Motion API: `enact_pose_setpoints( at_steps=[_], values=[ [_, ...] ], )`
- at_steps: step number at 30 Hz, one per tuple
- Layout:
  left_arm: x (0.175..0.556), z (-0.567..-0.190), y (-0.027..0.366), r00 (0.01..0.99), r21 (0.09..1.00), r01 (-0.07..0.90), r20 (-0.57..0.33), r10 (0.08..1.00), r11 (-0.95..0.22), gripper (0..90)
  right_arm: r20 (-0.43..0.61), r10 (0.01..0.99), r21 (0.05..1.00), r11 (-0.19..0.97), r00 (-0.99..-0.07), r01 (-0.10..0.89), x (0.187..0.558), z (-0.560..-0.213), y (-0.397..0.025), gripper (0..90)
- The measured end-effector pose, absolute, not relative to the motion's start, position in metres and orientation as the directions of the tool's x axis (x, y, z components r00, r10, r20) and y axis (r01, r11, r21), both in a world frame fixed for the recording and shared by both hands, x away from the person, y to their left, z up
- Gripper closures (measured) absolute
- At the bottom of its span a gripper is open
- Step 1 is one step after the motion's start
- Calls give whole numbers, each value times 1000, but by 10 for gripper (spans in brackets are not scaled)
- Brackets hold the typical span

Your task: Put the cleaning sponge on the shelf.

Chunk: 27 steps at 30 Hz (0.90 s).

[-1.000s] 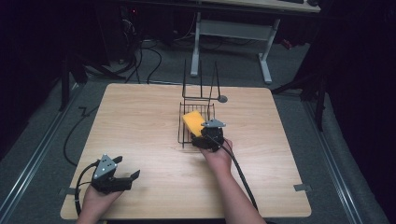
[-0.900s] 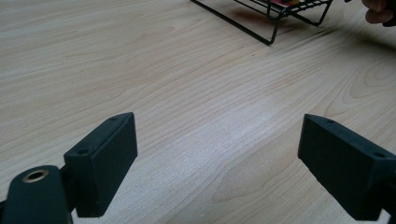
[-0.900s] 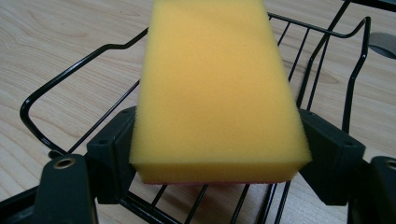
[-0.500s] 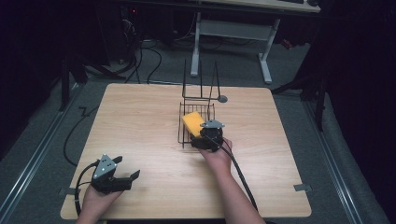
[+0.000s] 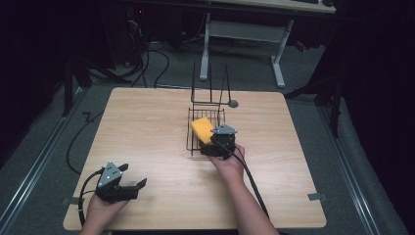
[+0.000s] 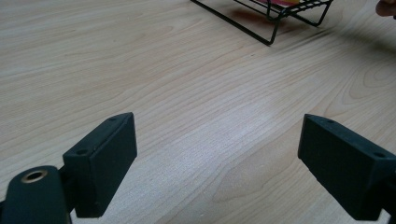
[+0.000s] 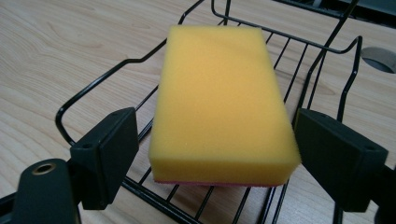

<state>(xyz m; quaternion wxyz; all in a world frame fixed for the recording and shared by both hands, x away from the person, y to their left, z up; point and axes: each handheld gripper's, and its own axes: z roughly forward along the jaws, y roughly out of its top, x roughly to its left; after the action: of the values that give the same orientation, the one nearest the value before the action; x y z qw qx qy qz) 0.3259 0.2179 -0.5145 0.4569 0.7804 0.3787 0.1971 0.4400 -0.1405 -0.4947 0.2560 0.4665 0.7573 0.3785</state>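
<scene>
Sponge [image 7: 223, 105], yellow with a thin pink underside, is lying in the black wire rack [image 7: 107, 79] near the middle of the wooden table [image 5: 147, 127], tilted up against the rack's wires. Nearest the person, the left gripper [image 5: 128, 188] is resting at the table's near left corner, well apart from the rack, its jaws spread wide over bare wood with nothing between them. Farther in, the right gripper [image 5: 211, 148] is sitting at the rack's near edge, its jaws released and standing either side of the sponge; the right jaw is just beside the sponge's edge, the left one apart from it. Beyond the rack, a small grey disc [image 5: 233, 104] is lying on the table.
</scene>
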Motion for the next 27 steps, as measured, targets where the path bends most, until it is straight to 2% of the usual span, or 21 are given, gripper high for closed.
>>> enact_pose_setpoints(
  at_steps=[15,27],
  values=[
    [326,-516,217,635,860,415,-40,772,-297,124,-11,891,831,260,-453,491,428,-486,-151,148],
    [327,-517,213,645,853,416,-32,763,-316,123,1,887,837,252,-463,485,402,-487,-177,149]
  ],
)
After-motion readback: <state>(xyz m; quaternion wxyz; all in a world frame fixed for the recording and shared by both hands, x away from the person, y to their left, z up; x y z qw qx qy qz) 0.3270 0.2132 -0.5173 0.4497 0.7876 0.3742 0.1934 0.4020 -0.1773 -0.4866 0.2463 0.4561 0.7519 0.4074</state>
